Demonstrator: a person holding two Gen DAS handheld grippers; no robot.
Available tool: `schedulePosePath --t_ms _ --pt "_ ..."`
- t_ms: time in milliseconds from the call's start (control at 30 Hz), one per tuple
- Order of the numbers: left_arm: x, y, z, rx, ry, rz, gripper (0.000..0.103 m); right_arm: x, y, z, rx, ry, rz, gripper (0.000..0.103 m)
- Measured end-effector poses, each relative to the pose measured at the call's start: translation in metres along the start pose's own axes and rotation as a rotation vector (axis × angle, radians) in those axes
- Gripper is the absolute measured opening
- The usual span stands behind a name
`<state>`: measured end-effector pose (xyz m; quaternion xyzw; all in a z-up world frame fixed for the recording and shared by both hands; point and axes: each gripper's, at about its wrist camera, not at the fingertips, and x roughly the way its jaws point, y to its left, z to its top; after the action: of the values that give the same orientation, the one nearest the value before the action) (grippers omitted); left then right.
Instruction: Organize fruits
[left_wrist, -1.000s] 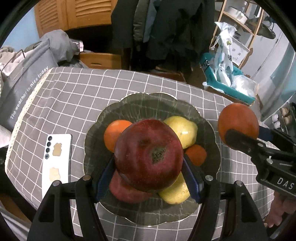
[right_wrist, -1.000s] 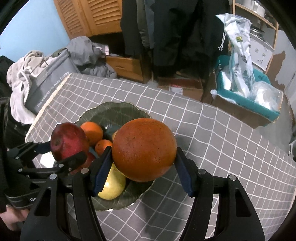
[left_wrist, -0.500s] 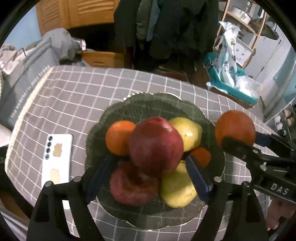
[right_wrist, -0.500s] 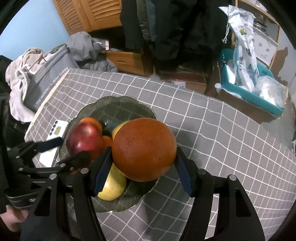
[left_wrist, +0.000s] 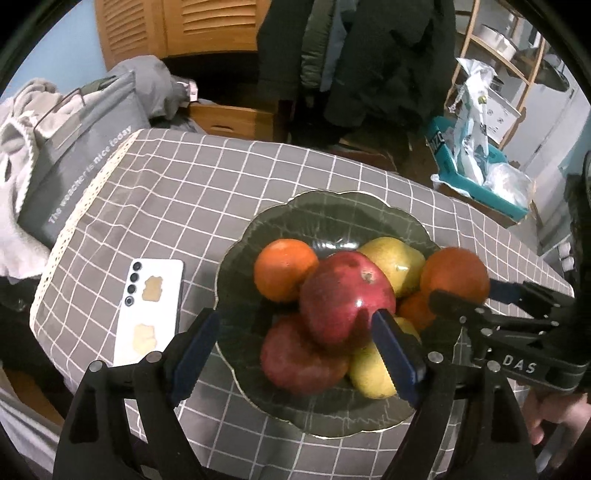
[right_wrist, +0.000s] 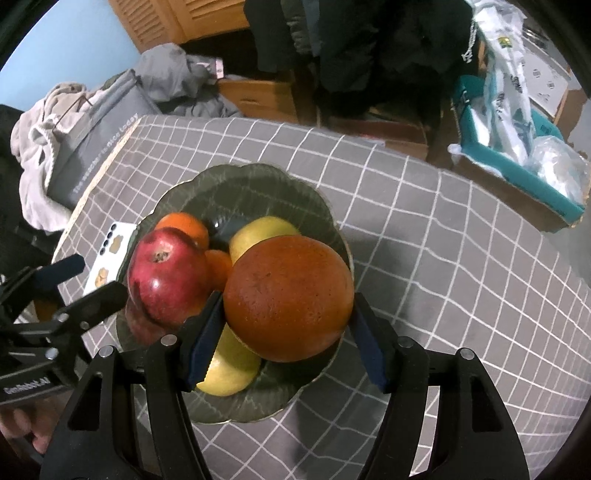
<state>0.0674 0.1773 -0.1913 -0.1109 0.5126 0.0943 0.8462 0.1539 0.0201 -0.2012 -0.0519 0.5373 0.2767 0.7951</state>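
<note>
Orange (right_wrist: 288, 297) clamped between right tongs (right_wrist: 286, 338).

The desk (left_wrist: 207, 192) is covered by a grey cloth with a white grid, edged along its left side by a pale lace trim. Two things lie directly on the cloth. A dark green plate (left_wrist: 332, 218) with a scalloped rim sits toward the middle and carries a pile of fruit. A white phone (left_wrist: 147, 314) lies face down just beside the plate's left rim, its camera lenses toward the far end and two tan stickers on its back. In the right wrist view the plate (right_wrist: 258, 184) hides part of the phone (right_wrist: 110, 254).
</note>
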Motion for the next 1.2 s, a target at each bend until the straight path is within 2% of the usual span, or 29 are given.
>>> schedulePosePath --t_ms 67,133,533,767,967,1200 --pt "-0.003 0.002 0.0 -0.011 -0.002 0.0 0.086 -0.001 0.002 0.0 -0.009 -0.01 0.012 0.071" --pt "-0.007 0.003 0.0 -0.017 -0.009 0.003 0.086 -0.006 0.004 0.002 -0.014 -0.029 0.019 0.079" --pt "-0.045 0.004 0.006 -0.032 -0.092 -0.012 0.087 -0.049 0.002 0.008 -0.011 -0.128 -0.018 0.079" --pt "-0.074 -0.012 0.011 0.001 -0.165 -0.033 0.087 -0.092 0.001 0.004 -0.023 -0.225 -0.094 0.079" --pt "-0.103 -0.023 0.015 0.019 -0.24 -0.057 0.092 -0.142 -0.005 0.0 -0.018 -0.339 -0.192 0.08" --pt "-0.143 -0.044 0.019 0.065 -0.361 -0.053 0.102 -0.195 -0.01 -0.007 -0.007 -0.456 -0.255 0.081"
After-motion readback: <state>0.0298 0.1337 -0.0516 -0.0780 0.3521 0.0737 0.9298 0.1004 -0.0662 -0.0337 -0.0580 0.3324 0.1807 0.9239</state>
